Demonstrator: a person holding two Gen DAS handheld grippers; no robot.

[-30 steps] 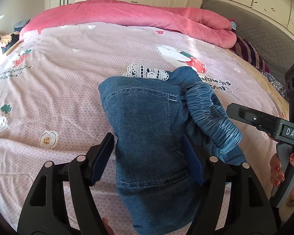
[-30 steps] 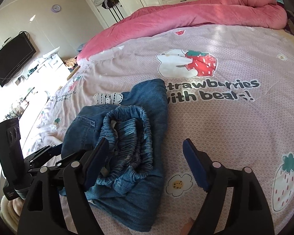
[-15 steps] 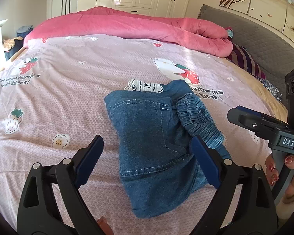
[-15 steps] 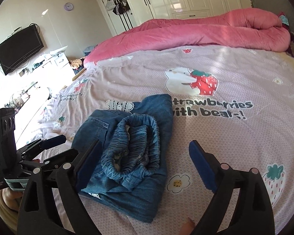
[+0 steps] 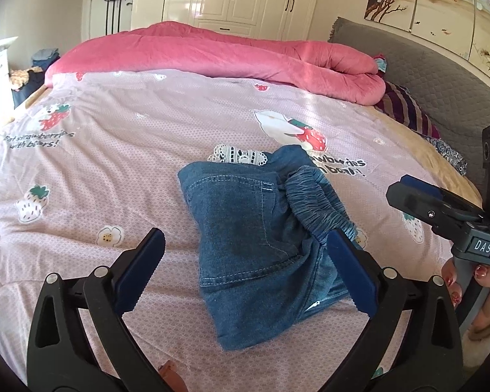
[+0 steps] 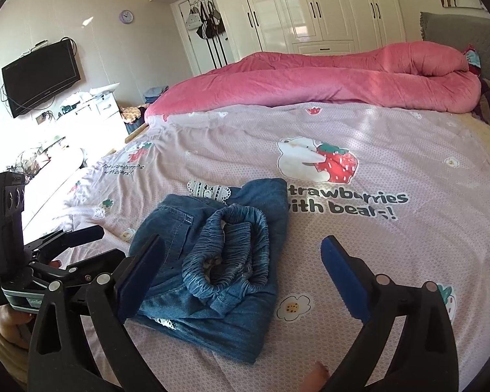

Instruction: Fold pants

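Right tool reads "DAS"; bedsheet "with bears!"

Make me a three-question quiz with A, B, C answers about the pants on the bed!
1. Where do the pants lie?
A. on the sheet
B. on the pink duvet
C. on the floor

2. What colour are the pants?
A. black
B. blue
C. green

3. How is the left gripper?
A. shut on the pants
B. open, holding nothing
C. shut on the sheet

Answers: 1 A, they rest folded on the printed sheet; 2 B, the denim is blue; 3 B, its fingers stand wide apart, clear of the cloth.
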